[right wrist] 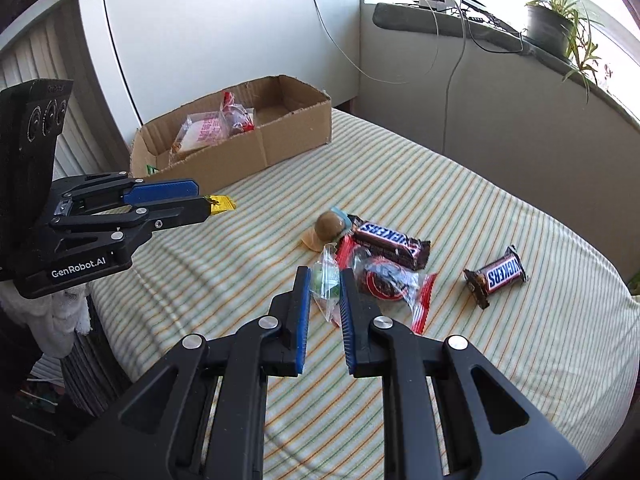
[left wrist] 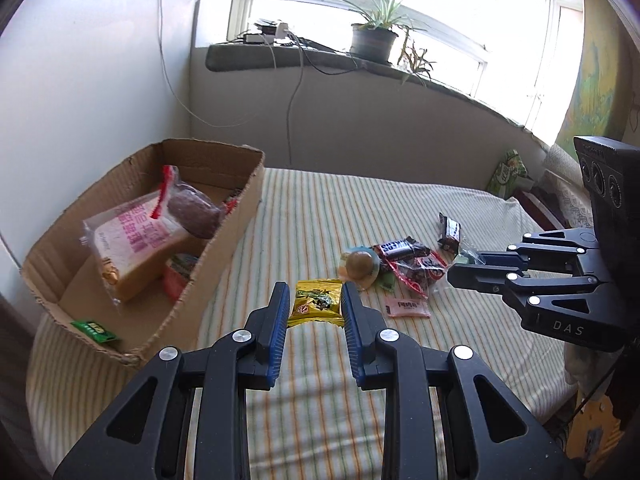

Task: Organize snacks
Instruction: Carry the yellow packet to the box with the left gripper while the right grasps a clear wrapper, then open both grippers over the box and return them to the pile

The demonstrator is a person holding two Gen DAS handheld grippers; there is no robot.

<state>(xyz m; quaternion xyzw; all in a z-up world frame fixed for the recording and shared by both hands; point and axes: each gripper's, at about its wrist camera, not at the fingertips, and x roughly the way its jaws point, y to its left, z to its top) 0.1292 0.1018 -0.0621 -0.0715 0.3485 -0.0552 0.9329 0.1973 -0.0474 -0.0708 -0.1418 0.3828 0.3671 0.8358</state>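
My left gripper (left wrist: pixel 315 298) is shut on a yellow snack packet (left wrist: pixel 317 301), held just above the striped cloth; it also shows in the right wrist view (right wrist: pixel 221 204). My right gripper (right wrist: pixel 325 282) is shut on a clear packet with a green sweet (right wrist: pixel 326 280), over the snack pile. On the cloth lie a large Snickers bar (right wrist: pixel 390 242), a small Snickers bar (right wrist: pixel 498 274), a red-and-clear packet (right wrist: pixel 394 280), a round brown snack (right wrist: pixel 330 225) and a pink packet (left wrist: pixel 407 307). The cardboard box (left wrist: pixel 236 224) at the left holds a bread bag (left wrist: pixel 138 240) and other snacks.
The striped cloth (left wrist: pixel 320 208) covers a table against a grey wall. A windowsill holds a potted plant (left wrist: pixel 374 36) and cables. A green packet (left wrist: pixel 508 172) lies at the far right edge. A white wall stands behind the box.
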